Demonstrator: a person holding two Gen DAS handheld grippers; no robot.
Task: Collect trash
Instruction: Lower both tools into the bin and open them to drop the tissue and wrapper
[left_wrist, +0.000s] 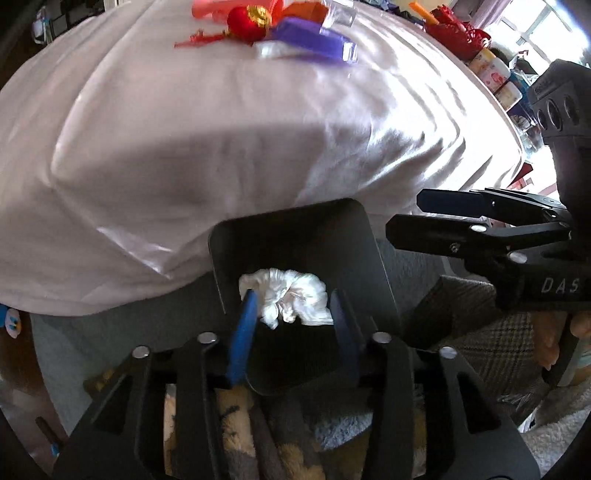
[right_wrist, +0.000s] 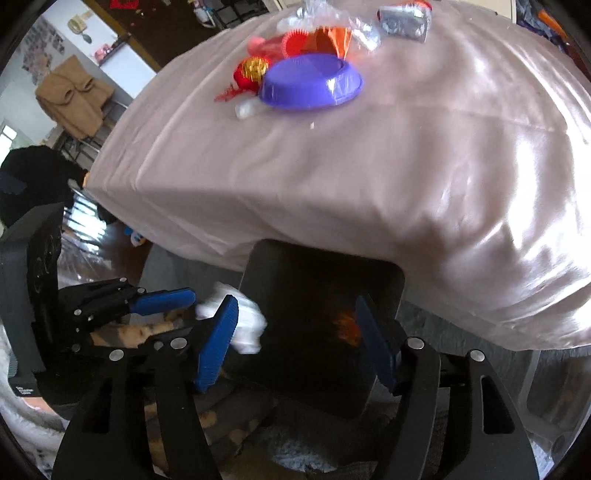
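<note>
A crumpled white tissue (left_wrist: 291, 295) sits between the blue pads of my left gripper (left_wrist: 295, 314), right over the open top of a dark bin (left_wrist: 295, 236) below the table edge. The jaws look parted around it; I cannot tell if they press it. In the right wrist view the tissue (right_wrist: 243, 325) shows beside the bin (right_wrist: 317, 295), with the left gripper (right_wrist: 162, 301) at the left. My right gripper (right_wrist: 295, 332) is open and empty over the bin; an orange scrap (right_wrist: 347, 326) lies inside. More trash lies on the table: a purple bowl (right_wrist: 310, 83), red ball (right_wrist: 251, 72), clear wrappers (right_wrist: 365, 33).
The table wears a pink satin cloth (left_wrist: 221, 129) that hangs over the edge above the bin. Jars and red items (left_wrist: 491, 70) stand at the far right. Blankets and plaid fabric (left_wrist: 491, 332) lie on the floor around the bin. A tan coat (right_wrist: 74, 96) hangs at the back.
</note>
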